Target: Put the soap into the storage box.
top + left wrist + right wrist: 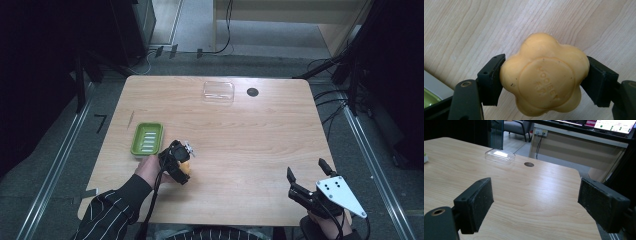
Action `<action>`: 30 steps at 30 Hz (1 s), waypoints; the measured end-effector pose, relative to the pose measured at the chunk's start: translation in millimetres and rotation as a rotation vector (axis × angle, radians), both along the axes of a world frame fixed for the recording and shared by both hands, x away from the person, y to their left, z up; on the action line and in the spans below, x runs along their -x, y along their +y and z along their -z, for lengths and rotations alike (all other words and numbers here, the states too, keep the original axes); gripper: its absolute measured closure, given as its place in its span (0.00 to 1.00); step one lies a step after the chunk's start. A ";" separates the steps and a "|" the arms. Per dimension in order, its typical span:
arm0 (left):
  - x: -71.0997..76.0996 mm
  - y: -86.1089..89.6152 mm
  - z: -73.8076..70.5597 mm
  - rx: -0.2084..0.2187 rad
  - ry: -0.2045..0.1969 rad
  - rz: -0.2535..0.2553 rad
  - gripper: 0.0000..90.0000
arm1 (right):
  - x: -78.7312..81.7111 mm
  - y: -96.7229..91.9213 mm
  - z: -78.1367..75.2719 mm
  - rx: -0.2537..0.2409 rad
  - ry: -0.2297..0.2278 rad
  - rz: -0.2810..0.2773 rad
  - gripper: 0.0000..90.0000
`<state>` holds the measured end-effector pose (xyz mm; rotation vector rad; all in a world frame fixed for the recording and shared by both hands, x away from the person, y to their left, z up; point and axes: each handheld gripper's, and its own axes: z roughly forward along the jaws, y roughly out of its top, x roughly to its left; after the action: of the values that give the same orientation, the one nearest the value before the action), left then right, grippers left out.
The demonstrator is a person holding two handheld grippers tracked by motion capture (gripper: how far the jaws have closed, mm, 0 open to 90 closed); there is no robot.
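Note:
An orange flower-shaped soap [544, 75] sits between the pads of my left gripper [543, 80], which is shut on it just above the wooden table [474, 30]. In the high view the same soap [186, 169] shows under the left gripper [180, 166], right of a green soap dish [159, 138] with a pale ridged insert. A corner of that dish [428, 98] shows at the lower left of the left gripper view. My right gripper [306, 169] rests near the table's front right with its jaws wide apart. Nothing lies between them in the right gripper view [536, 202].
A clear plastic box [218, 92] lies at the back of the table [260, 135] beside a dark round hole [252, 92]; both appear in the right gripper view, the box [500, 156] and the hole [529, 164]. Cables and dark stands ring the table.

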<state>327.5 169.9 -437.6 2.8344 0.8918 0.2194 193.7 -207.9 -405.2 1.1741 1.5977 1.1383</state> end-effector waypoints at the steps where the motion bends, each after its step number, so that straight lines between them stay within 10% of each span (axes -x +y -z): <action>1: -0.1 0.5 -0.5 0.002 0.000 -0.002 0.30 | 0.0 0.0 0.0 0.000 0.000 0.000 0.15; 30: -8.0 19.9 -13.9 0.034 -0.055 -0.057 0.30 | -0.3 0.2 0.0 0.002 0.001 0.002 0.15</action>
<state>335.5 189.8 -423.6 2.7605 0.9557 0.2855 194.0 -207.7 -405.2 1.1749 1.5973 1.1353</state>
